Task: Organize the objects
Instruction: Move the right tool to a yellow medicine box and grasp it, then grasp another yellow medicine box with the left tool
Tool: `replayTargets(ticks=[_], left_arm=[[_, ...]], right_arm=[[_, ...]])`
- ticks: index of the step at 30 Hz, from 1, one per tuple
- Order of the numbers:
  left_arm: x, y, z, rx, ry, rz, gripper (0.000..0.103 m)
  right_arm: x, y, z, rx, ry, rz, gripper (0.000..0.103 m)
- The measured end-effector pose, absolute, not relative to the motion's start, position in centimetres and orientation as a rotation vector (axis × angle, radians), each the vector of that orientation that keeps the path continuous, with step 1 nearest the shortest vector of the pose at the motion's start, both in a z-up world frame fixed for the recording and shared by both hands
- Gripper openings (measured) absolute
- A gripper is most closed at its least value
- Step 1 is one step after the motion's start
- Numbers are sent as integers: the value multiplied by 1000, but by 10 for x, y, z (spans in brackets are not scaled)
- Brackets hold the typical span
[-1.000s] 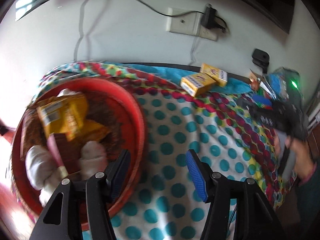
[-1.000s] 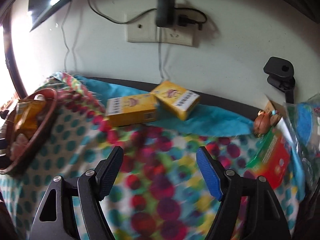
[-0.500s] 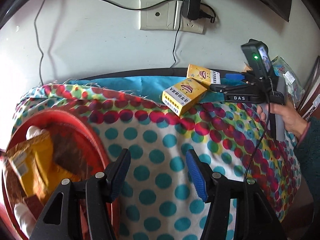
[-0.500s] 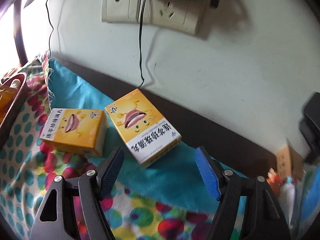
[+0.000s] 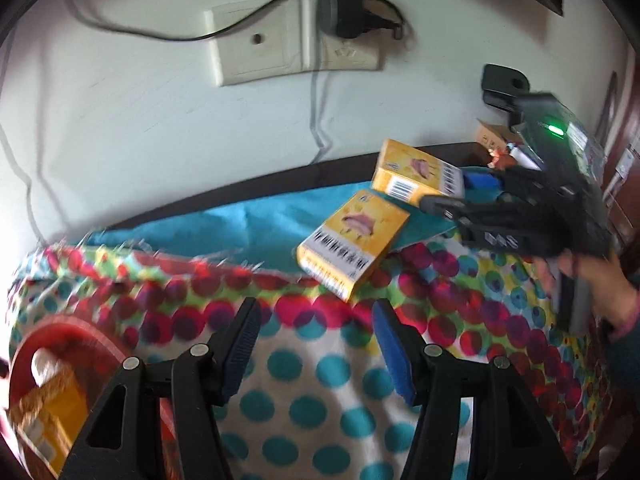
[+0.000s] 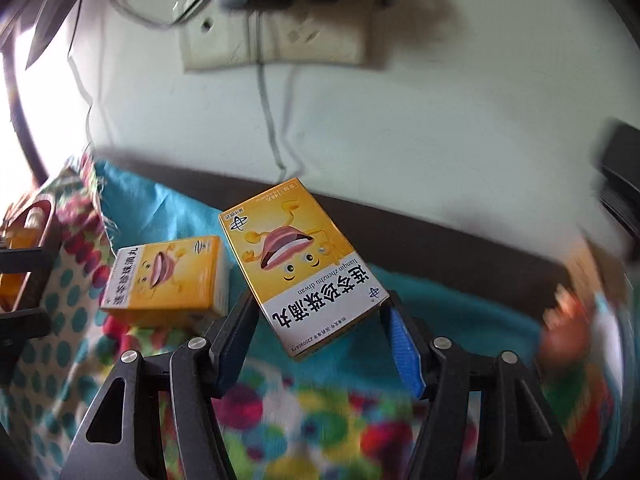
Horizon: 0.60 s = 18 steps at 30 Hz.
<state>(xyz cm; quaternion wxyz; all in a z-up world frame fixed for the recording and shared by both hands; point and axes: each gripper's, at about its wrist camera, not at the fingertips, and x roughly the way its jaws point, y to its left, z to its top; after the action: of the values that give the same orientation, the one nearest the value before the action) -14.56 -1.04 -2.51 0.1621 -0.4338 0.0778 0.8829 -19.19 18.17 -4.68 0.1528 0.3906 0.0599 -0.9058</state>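
the far yellow box [image 6: 304, 268] lies flat on the teal cloth [image 6: 460, 312], close under the wall socket plate [image 6: 276, 40], its white-banded end turned toward the right gripper [image 6: 318, 338]. that gripper's tongs stand spread wide on either side of the white end; the blue right pad [image 6: 404, 356] sits just beside the box's corner and the dark left pad [image 6: 236, 344] just beside its other edge, but whether either touches the cardboard cannot be told, and nothing is squeezed. in the left wrist view the same far yellow box [image 5: 416, 178] appears with the right gripper [image 5: 460, 196] reaching in at its end, held by the person's right hand [image 5: 592, 280].

the near yellow box [image 6: 168, 280] lies just beside the far one, on the side away from the socket plate, where teal cloth meets the polka-dot cloth [image 6: 60, 320]; the two boxes are close, contact unclear. in the left wrist view this near yellow box [image 5: 354, 240] lies ahead of the left gripper [image 5: 314, 346], whose tongs are parted wide and hold nothing, hovering over the polka-dot cloth [image 5: 304, 408].

far from the socket plate [image 5: 296, 44], at the lower left edge of the left view, sits the red basket [image 5: 76, 328] with blurred yellow packets [image 5: 52, 412] inside. a black charger [image 5: 340, 0] is plugged into the plate, a cable trailing down the wall.
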Motion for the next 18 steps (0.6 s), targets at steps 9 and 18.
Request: replayTargets(ticks=[9, 18], left_arm=[[-186, 22, -29, -1215, 430, 2205, 65], [-215, 37, -37, -1290, 566, 2148, 66]], right_arm=[[-105, 205, -51, 1120, 73, -2651, 60], [-104, 213, -52, 1157, 3, -2617, 60]])
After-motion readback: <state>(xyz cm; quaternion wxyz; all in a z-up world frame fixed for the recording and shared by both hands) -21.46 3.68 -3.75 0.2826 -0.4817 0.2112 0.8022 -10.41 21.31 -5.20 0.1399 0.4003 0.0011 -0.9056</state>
